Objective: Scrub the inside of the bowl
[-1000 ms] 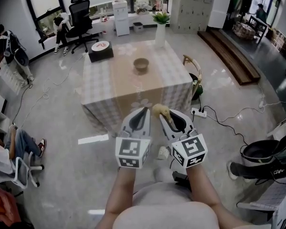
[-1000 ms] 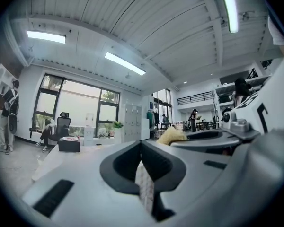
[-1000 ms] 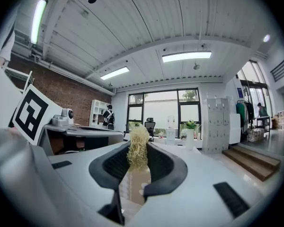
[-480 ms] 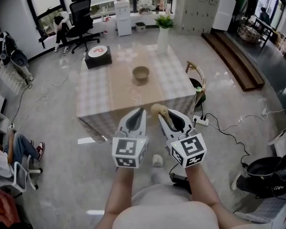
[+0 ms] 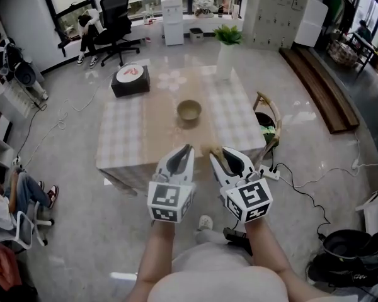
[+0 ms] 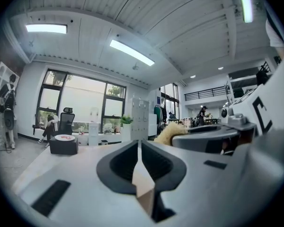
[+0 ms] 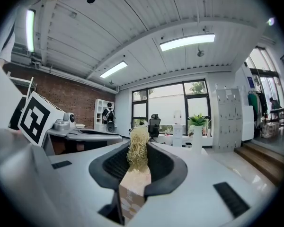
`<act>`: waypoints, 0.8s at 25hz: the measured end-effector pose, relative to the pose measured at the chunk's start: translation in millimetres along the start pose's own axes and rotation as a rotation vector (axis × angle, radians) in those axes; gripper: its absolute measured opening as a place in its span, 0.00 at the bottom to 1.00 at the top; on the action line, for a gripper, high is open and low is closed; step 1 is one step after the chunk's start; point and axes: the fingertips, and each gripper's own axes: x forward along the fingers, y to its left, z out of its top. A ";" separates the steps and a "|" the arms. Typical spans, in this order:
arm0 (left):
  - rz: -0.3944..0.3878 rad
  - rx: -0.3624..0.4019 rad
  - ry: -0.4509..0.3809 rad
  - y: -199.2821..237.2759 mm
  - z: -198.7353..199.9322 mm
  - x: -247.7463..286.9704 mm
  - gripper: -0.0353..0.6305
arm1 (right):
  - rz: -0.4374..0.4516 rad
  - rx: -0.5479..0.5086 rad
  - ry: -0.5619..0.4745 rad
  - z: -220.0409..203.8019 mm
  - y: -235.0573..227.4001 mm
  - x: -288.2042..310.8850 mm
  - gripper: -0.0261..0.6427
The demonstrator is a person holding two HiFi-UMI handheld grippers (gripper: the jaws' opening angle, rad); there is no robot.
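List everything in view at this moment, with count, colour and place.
table: one, beige-and-white checked cloth, middle of the room
bowl: one, tan, on the table's middle
vase with plant: one, white with green leaves, table's far right corner
black box: one, white-and-red round thing on top, at the table's far left corner
office chair: one, black, by the windows
power strip: one, white, floor right of the table
scrubber: one, pale yellow, gripped by the right gripper
left gripper: one, white, shut and empty, held toward the table
right gripper: one, white, shut on the scrubber, beside the left
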 end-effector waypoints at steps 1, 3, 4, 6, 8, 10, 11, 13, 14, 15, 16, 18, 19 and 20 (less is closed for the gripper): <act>0.004 -0.001 0.006 3.2 0.8 9.4 0.07 | 0.011 -0.001 0.003 0.8 -6.8 7.9 0.18; 0.015 -0.004 0.016 9.3 2.7 27.0 0.07 | 0.029 -0.002 0.003 4.0 -20.7 23.2 0.18; 0.019 -0.003 0.019 11.7 3.7 34.8 0.07 | 0.035 -0.001 0.001 5.7 -27.6 30.0 0.18; 0.030 0.000 0.023 16.4 4.7 48.1 0.07 | 0.044 0.002 -0.002 7.8 -40.8 41.8 0.18; 0.043 0.007 0.027 21.6 4.3 58.8 0.07 | 0.049 0.009 -0.005 9.2 -52.3 52.4 0.18; 0.046 0.017 0.032 24.5 2.6 67.3 0.07 | 0.055 0.016 -0.005 8.7 -61.1 61.3 0.18; 0.045 0.022 0.038 25.5 0.5 70.8 0.07 | 0.058 0.020 -0.004 7.5 -64.4 64.8 0.18; 0.048 0.030 0.054 27.9 -4.5 77.1 0.07 | 0.064 0.026 -0.001 5.0 -69.6 70.8 0.18; 0.050 0.034 0.061 29.2 -6.4 79.9 0.07 | 0.065 0.030 0.000 3.9 -72.3 73.7 0.18; 0.054 0.039 0.066 30.8 -7.5 82.8 0.07 | 0.067 0.033 0.002 2.7 -75.1 76.8 0.18; 0.057 0.044 0.072 32.3 -8.7 85.8 0.07 | 0.067 0.038 0.004 1.4 -78.0 80.2 0.18; 0.050 0.052 0.088 34.4 -13.1 92.1 0.11 | 0.066 0.047 0.010 -1.3 -83.6 87.2 0.18; 0.045 0.054 0.096 35.3 -15.3 95.2 0.17 | 0.065 0.051 0.013 -2.5 -85.9 90.4 0.18; 0.039 0.056 0.103 36.6 -17.4 98.3 0.20 | 0.065 0.054 0.016 -3.7 -87.6 93.3 0.18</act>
